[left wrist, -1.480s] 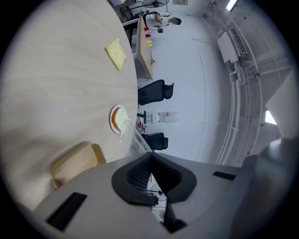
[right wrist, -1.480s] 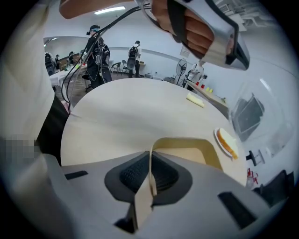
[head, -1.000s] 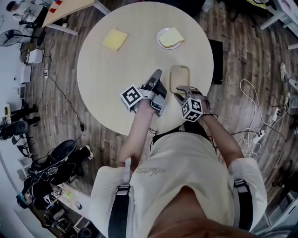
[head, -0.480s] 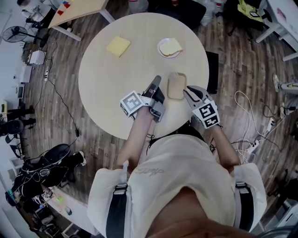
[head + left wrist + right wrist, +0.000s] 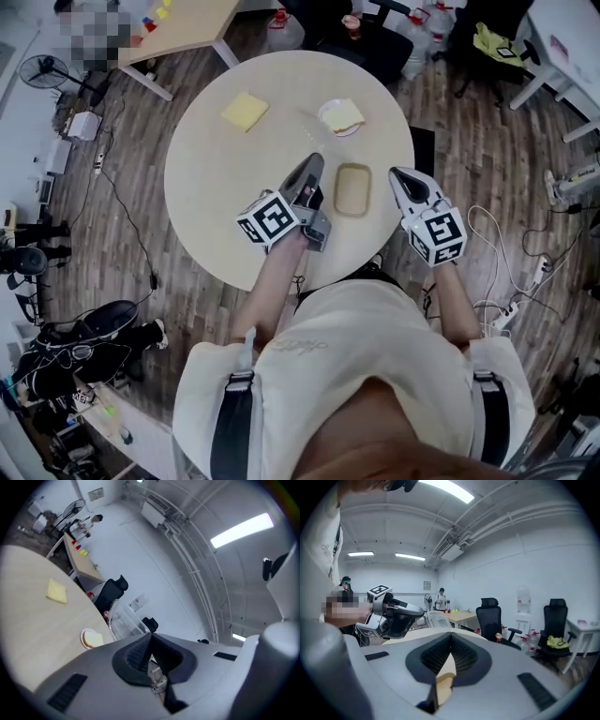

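My left gripper [image 5: 313, 163] [image 5: 151, 642] is shut on the edge of a clear plastic lid [image 5: 123, 619] and holds it up above the round table [image 5: 214, 192]. A tan tray [image 5: 352, 188] lies on the table between the two grippers. To the tray's right, my right gripper [image 5: 395, 174] [image 5: 451, 651] hangs shut and apart from it; a thin tan sliver shows between its jaws. In the right gripper view the left gripper [image 5: 390, 614] and the lid [image 5: 438, 619] appear ahead.
A white plate with bread [image 5: 341, 116] [image 5: 91, 639] and a yellow cloth [image 5: 245, 111] [image 5: 56, 591] lie on the far half of the table. Black office chairs [image 5: 494, 617] and water bottles stand beyond it. A wooden desk [image 5: 187, 23] stands at the back left.
The right gripper has left the tan tray's rim, moved right and tilted up towards the room. The left gripper has lifted and tilted with the lid. The tray stays on the table.
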The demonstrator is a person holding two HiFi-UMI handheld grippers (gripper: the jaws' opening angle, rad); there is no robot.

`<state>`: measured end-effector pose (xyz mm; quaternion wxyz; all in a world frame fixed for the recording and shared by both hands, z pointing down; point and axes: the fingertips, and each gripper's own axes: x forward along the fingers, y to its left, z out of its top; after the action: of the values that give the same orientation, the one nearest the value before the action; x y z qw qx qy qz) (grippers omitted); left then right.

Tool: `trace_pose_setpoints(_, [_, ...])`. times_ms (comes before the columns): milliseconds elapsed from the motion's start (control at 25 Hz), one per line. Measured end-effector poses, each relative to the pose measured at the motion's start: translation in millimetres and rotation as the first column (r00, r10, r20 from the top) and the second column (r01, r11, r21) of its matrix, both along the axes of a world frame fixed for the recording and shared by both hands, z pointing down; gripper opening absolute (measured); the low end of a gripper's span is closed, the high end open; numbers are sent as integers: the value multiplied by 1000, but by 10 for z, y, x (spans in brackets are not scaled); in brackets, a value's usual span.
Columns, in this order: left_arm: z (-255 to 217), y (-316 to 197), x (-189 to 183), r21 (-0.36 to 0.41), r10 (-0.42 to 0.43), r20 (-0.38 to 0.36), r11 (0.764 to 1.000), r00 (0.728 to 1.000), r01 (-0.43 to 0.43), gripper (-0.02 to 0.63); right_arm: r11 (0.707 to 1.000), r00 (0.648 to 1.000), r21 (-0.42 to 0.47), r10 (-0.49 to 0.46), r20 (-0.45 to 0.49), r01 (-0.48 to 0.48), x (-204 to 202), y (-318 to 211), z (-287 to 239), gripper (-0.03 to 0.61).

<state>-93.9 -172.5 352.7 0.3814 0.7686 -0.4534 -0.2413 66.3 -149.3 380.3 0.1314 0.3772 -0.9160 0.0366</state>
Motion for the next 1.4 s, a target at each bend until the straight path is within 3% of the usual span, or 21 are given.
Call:
trace_pose_setpoints(280, [-457, -52, 107, 158, -12, 198, 987, 980, -20, 17, 1000, 996, 22, 14, 91, -16, 50, -57, -458, 6])
trace_pose_setpoints(480, [-677, -108, 160, 243, -67, 328, 970, 942, -16, 18, 995, 992, 94, 1, 129, -13, 75, -72, -803, 6])
trace_pose_setpoints(640, [-864, -101, 269, 305, -103, 413, 952, 905, -31, 17, 988, 995, 155, 14, 99, -29, 111, -74, -994, 6])
trace_pose_setpoints(840, [-1030, -97, 322, 352, -129, 453, 935, 882, -45, 18, 979, 993, 197, 25, 114, -48, 130, -63, -1101, 6])
trace_pose_setpoints(1200, [-1276, -85, 294, 402, -149, 461, 914, 875, -56, 17, 974, 990, 211, 55, 129, -81, 156, -61, -1267, 6])
trace_pose_setpoints(1400, [-1234, -99, 323, 411, -168, 510, 909, 843, -67, 18, 975, 989, 205, 55, 134, -82, 187, -104, -1205, 6])
